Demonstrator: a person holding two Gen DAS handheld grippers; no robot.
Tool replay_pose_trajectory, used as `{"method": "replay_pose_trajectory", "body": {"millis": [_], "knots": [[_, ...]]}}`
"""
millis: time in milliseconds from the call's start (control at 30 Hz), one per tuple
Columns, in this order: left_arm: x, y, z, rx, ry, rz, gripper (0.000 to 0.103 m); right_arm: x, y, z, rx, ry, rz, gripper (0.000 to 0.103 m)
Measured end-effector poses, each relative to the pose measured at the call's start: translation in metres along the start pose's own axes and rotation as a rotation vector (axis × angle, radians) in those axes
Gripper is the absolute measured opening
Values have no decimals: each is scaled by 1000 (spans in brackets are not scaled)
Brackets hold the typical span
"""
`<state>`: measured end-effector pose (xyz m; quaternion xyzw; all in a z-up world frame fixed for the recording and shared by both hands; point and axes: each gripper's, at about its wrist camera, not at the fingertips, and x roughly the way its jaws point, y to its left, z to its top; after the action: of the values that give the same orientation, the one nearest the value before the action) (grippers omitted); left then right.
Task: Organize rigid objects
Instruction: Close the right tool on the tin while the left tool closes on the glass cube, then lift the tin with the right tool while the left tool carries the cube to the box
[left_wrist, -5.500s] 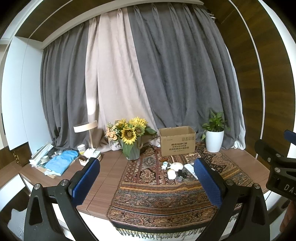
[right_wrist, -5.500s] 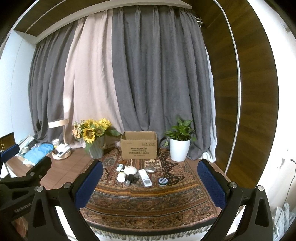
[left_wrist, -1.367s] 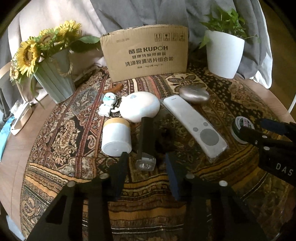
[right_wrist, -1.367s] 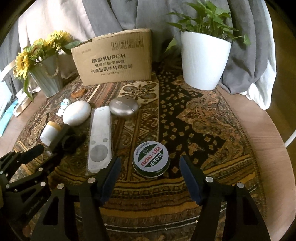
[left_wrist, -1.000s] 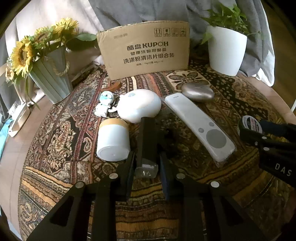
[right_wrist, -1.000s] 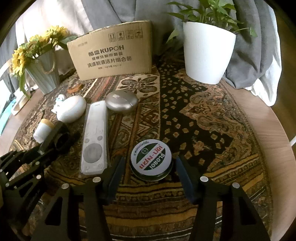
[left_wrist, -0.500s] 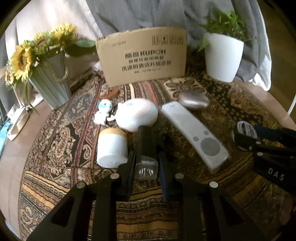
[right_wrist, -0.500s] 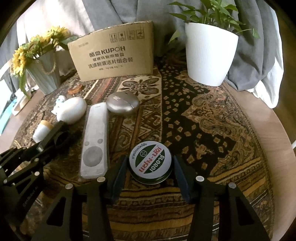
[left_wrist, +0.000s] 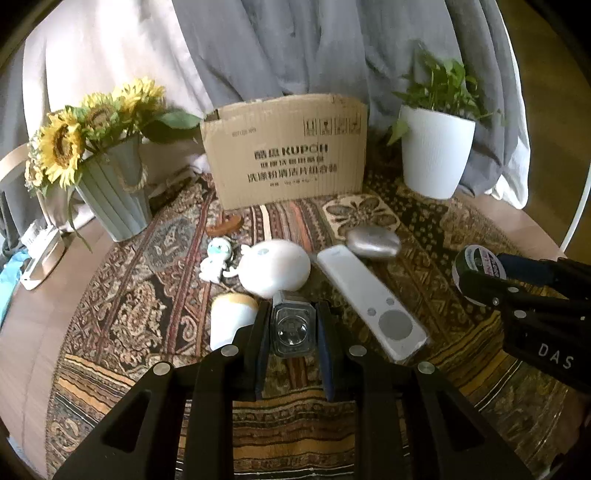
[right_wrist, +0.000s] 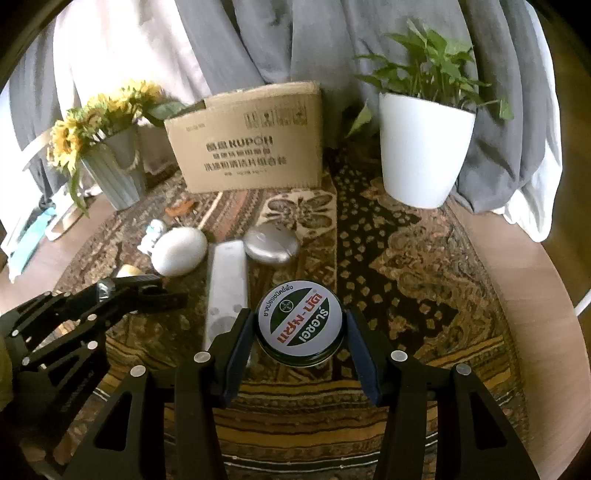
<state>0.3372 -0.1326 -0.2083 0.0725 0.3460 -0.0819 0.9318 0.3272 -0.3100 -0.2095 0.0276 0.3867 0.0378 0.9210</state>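
My left gripper is shut on a black flashlight, lens toward the camera, held above the patterned rug. My right gripper is shut on a round balm tin with a white and green lid, lifted off the rug. On the rug lie a white remote, a silver oval case, a white egg-shaped object, a small white jar and a tiny figurine. A cardboard box stands behind them.
A sunflower vase stands at the back left and a white plant pot at the back right. Grey curtains hang behind. A small brown piece lies before the box. Bare wood tabletop flanks the rug.
Both grippers closed on their objects and lifted them: the left raised the flashlight, the right raised the tin. Both views have tilted up slightly toward the box.
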Motion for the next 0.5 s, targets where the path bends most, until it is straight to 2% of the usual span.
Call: {"method": "replay_pose_trajectory", "body": {"millis": [500], "knots": [[-47,19,49,-55,-123,3,24,-47,15,43,-20,-125,43,52]]}}
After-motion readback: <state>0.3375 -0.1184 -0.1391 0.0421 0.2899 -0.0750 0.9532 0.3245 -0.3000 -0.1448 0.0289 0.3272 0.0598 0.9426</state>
